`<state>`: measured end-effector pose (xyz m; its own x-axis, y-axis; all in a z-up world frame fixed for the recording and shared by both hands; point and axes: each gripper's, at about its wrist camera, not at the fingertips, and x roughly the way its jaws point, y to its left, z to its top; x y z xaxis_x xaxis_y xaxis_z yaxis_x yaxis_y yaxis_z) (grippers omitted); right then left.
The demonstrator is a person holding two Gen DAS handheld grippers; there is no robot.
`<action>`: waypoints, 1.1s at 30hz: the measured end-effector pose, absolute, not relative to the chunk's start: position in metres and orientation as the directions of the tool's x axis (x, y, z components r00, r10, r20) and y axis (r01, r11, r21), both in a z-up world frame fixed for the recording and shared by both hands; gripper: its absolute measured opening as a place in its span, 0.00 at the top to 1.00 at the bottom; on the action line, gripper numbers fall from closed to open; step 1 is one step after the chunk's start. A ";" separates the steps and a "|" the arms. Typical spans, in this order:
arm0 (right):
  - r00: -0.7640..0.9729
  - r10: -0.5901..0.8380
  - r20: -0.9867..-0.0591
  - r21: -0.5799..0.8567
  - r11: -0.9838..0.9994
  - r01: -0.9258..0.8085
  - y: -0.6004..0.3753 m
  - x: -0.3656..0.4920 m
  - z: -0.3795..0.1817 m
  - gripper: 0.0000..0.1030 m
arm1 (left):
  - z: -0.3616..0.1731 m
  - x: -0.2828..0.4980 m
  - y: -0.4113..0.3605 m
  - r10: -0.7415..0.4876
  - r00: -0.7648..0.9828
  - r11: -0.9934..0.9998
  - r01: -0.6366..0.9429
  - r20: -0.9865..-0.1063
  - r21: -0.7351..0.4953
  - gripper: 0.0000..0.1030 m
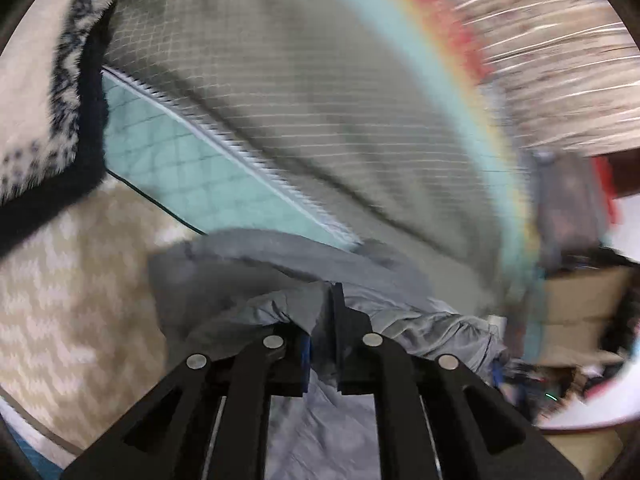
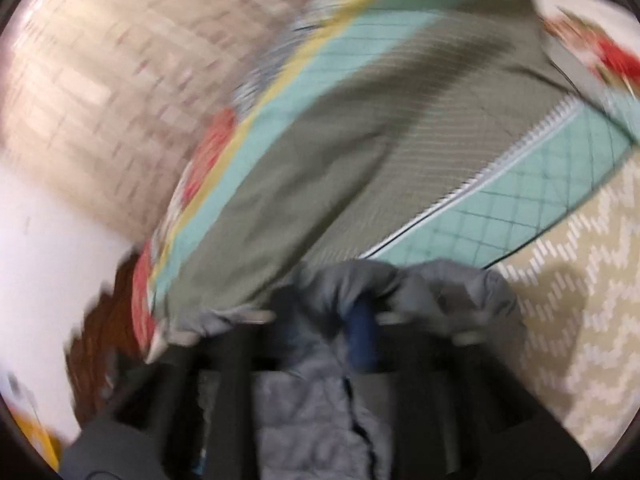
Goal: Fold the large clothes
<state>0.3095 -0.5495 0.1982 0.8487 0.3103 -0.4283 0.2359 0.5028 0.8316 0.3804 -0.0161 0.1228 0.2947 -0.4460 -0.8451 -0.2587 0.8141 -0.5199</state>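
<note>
while the left gripper (image 1: 334, 300) pinches a fold of the grey-blue quilted puffy jacket (image 1: 280, 280) between nearly closed jaws, the right gripper (image 2: 320, 320) looks spread wide, with jacket cloth bunched over its blurred fingers; any grip there is unclear. the jacket hangs above the grey-green and teal quilted bedspread (image 1: 300, 100).

This looks like a home, most likely a bedroom. A quilted bedspread (image 1: 304, 120) in grey-green and teal, with yellow and red bands along its edge, covers a bed. A beige rug (image 2: 580, 280) with a white zigzag pattern lies beside it, and a fuzzy patterned blanket (image 1: 60, 80) sits at one side. Cardboard boxes (image 1: 576, 304) and clutter stand beyond, near pale floor tiles (image 2: 100, 80).
</note>
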 end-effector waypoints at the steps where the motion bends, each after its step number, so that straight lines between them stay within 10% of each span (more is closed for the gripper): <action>1: 0.874 0.252 -0.416 0.836 0.484 0.258 -0.556 0.306 0.198 0.17 | 0.114 0.388 -0.016 -0.415 0.273 0.826 -0.286 -0.868 -0.486 0.88; 5: 0.877 0.134 -0.461 0.754 0.581 0.308 -0.557 0.296 0.208 0.20 | 0.085 0.409 -0.014 -0.389 0.223 0.826 -0.345 -0.894 -0.445 0.88; 9: 0.838 0.257 -0.481 0.420 0.907 -0.037 -0.449 0.292 0.240 0.20 | 0.086 0.416 -0.030 -0.343 0.244 0.865 -0.294 -0.907 -0.407 0.88; 14: 0.670 0.252 -0.698 0.196 0.968 -0.160 -0.358 0.328 0.171 0.21 | 0.109 0.408 -0.035 -0.308 0.294 0.897 -0.229 -0.905 -0.379 0.88; 21: 0.644 0.223 -0.732 0.251 0.967 -0.049 -0.373 0.356 0.133 0.22 | 0.147 0.352 0.009 -0.452 0.344 0.868 -0.043 -0.823 -0.495 0.87; 28: 0.617 0.217 -0.757 0.266 0.964 -0.013 -0.374 0.367 0.125 0.21 | 0.171 0.278 0.073 -0.209 0.517 0.937 -0.138 -0.830 -0.321 0.87; 33: 0.683 0.227 -0.694 0.321 0.947 0.011 -0.388 0.336 0.164 0.21 | 0.192 0.260 0.000 -0.198 0.570 0.980 0.102 -0.797 -0.171 0.87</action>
